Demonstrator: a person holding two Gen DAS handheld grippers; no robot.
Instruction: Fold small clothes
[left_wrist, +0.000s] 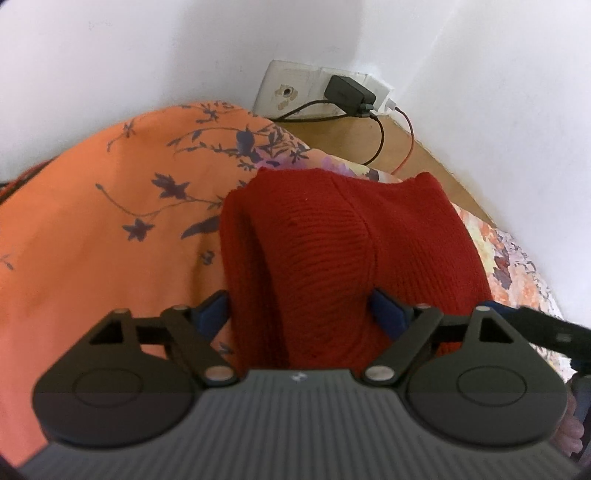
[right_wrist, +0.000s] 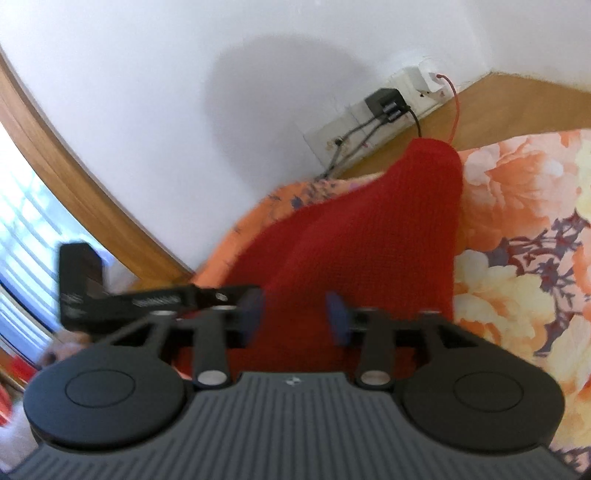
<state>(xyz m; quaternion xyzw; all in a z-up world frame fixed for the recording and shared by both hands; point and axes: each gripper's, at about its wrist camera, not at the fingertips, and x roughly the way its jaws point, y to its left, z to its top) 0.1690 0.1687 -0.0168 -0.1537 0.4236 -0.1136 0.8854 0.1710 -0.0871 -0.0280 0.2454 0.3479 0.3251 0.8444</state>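
— What's the fabric?
— A red ribbed-knit garment (left_wrist: 332, 236), folded thick, lying on the orange floral bedsheet (left_wrist: 92, 229).
— And the jaws?
— Left gripper (left_wrist: 299, 314) and right gripper (right_wrist: 295, 314) both spread wide, straddling the knit.

left claw (left_wrist: 299, 310): jaws spread wide | right claw (right_wrist: 295, 314): jaws parted (narrower), pads blurred

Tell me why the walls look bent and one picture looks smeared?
Left wrist view: the fisheye lens bows the wall and the bed's edge; the red knit is fairly sharp. Right wrist view: motion blur smears the knit and the other gripper at left; a soft round shadow sits on the wall; the window glares white.
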